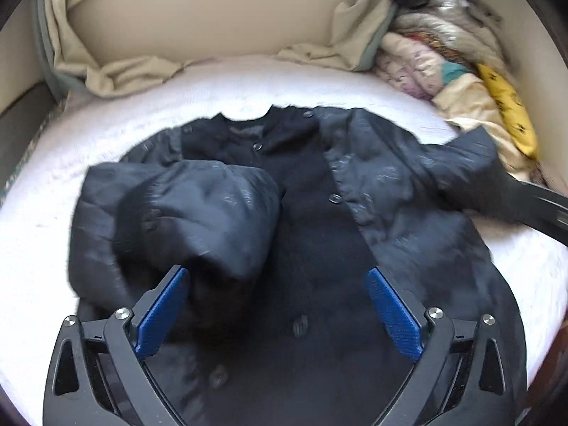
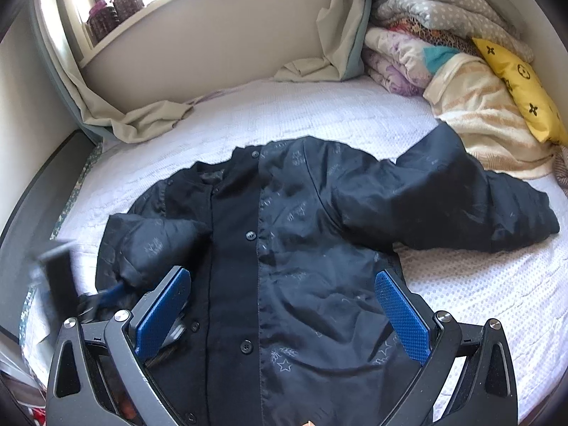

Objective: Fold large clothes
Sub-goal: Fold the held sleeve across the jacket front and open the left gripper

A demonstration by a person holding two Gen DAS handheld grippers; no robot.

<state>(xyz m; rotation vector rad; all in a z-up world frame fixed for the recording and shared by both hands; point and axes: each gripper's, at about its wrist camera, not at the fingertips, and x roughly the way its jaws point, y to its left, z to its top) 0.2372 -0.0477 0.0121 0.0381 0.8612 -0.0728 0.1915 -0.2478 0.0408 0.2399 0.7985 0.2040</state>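
Note:
A dark navy buttoned jacket [image 1: 312,220] lies front-up on the white bed [image 1: 227,85], collar toward the far wall. Its left sleeve [image 1: 184,213] is folded in over the chest; its right sleeve [image 2: 461,195] stretches out to the right. My left gripper [image 1: 278,305] is open above the jacket's lower front, its left pad beside the folded sleeve's cuff. My right gripper [image 2: 284,309] is open over the jacket [image 2: 284,248], holding nothing. In the right wrist view the left gripper [image 2: 106,294] shows blurred at the left, by the folded sleeve.
A pile of folded blankets [image 2: 426,35] and a yellow pillow [image 2: 514,88] sits at the bed's far right corner. Beige curtains [image 2: 142,120] droop onto the bed [image 2: 319,113] by the wall. A window sill with jars [image 2: 113,10] is at far left.

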